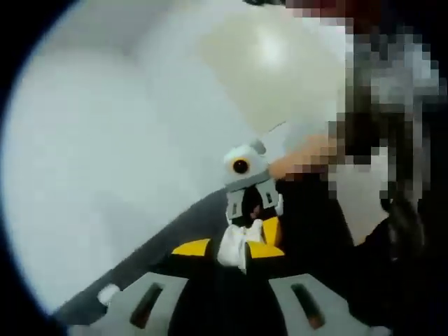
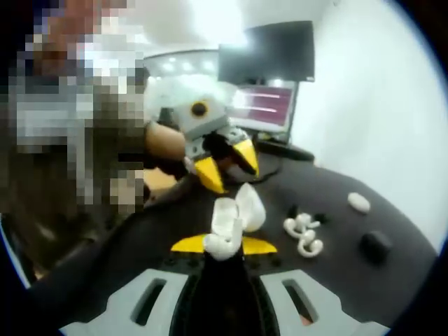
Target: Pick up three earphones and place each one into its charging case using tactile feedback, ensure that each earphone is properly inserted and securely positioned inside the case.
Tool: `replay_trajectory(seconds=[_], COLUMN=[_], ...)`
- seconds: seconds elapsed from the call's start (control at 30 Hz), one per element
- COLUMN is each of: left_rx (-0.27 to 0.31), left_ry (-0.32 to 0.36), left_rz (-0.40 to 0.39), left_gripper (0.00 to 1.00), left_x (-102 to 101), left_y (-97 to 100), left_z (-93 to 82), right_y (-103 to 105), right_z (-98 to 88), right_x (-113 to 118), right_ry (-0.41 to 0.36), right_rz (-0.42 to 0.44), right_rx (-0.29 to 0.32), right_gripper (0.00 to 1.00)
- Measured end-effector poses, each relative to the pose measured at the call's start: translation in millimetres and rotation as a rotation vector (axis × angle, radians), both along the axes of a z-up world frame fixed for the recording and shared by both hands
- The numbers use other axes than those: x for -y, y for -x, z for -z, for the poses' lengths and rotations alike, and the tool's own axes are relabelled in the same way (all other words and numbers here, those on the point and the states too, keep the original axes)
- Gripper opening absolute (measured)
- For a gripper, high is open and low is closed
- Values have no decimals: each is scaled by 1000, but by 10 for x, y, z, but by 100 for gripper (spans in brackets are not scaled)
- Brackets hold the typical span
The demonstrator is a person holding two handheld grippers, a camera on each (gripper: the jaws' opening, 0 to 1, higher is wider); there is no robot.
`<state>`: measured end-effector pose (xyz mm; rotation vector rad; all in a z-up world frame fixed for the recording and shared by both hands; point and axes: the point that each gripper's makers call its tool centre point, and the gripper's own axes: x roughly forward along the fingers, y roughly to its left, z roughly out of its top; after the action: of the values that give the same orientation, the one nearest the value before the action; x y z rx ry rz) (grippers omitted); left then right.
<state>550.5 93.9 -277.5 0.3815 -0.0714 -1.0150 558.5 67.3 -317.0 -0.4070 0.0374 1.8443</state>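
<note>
My right hand-held gripper [image 2: 224,245] clamps an open white case [image 2: 234,213]; left hand-held gripper [image 2: 227,166] jaws apart above it; two earphones [image 2: 304,234] on worktop [image 2: 336,203].

In the right gripper view we see the open case [image 2: 238,217] on the table [image 2: 336,203], two earphones [image 2: 304,234] just right of it, the monitors [image 2: 269,70] behind.

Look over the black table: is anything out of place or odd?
Mostly tidy. Two white earphones lie loose on the table, apart from the open white case held in the right gripper. Another white case sits shut further back.
</note>
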Motion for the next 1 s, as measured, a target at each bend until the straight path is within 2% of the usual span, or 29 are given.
replay_trajectory(seconds=[0.03, 0.1, 0.17, 0.23, 0.27, 0.33, 0.5, 0.63, 0.73, 0.8, 0.87, 1.0], left_rx=[-64, -131, -216, -271, -278, -314, -341, -330, -351, -362, -361, -348], left_ry=[-15, -28, 2, 19, 20, 10, -39, -35, -23, -20, -17, -10], left_rz=[-10, -10, 18, 24, 29, 40, 75, 82, 105, 119, 121, 126], left_gripper=[28, 30, 31, 35, 36, 35, 29, 21, 19, 13, 13, 13], left_x=[-49, -87, -63, -26, -8, 52, 192, 219, 223, 235, 237, 245], left_y=[-19, -50, -44, -89, -116, -137, -152, -179, -157, -129, -123, -119], left_z=[63, 148, 192, 208, 208, 243, 331, 329, 329, 334, 355, 359], right_y=[0, 2, 7, 9, 9, 9, 2, 6, 13, 15, 1, 3], right_z=[0, -1, -2, -5, -5, -6, -5, -4, -3, -2, 7, 11], right_x=[-1, -2, -3, -3, -2, -1, 1, 2, 3, 6, 7, 16], right_ry=[0, 0, -2, -5, -6, -7, -5, -2, -1, 1, 12, 12], right_rz=[0, 0, -2, -3, -3, -3, -2, 1, 4, 7, 17, 19], right_rx=[1, 3, 10, 20, 23, 26, 24, 22, 12, 2, -28, -31], right_gripper=[17, 17, 17, 17, 17, 17, 17, 17, 17, 17, 17, 17])
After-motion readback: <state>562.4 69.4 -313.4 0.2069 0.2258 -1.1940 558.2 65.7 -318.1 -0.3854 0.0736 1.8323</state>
